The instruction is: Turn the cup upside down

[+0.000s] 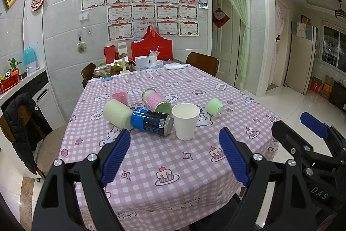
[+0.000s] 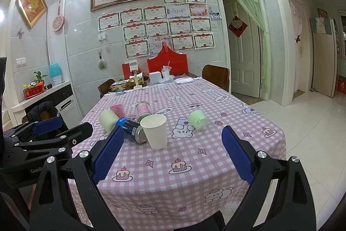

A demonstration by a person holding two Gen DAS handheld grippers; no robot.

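A white paper cup (image 1: pixel 186 121) stands upright, mouth up, on the pink checked tablecloth (image 1: pixel 164 157); it also shows in the right wrist view (image 2: pixel 156 131). My left gripper (image 1: pixel 176 157) is open and empty, held above the near part of the table, short of the cup. My right gripper (image 2: pixel 170 155) is open and empty too, at about the same distance from the cup. Each gripper shows at the edge of the other's view.
A blue can (image 1: pixel 152 121) lies on its side touching the cup's left. A pale green cup (image 1: pixel 117 114), a pink cup (image 1: pixel 120 97), a pink-green tin (image 1: pixel 155 102) and a small green cup (image 1: pixel 214 107) lie around. Boxes stand at the far end. Chairs flank the table.
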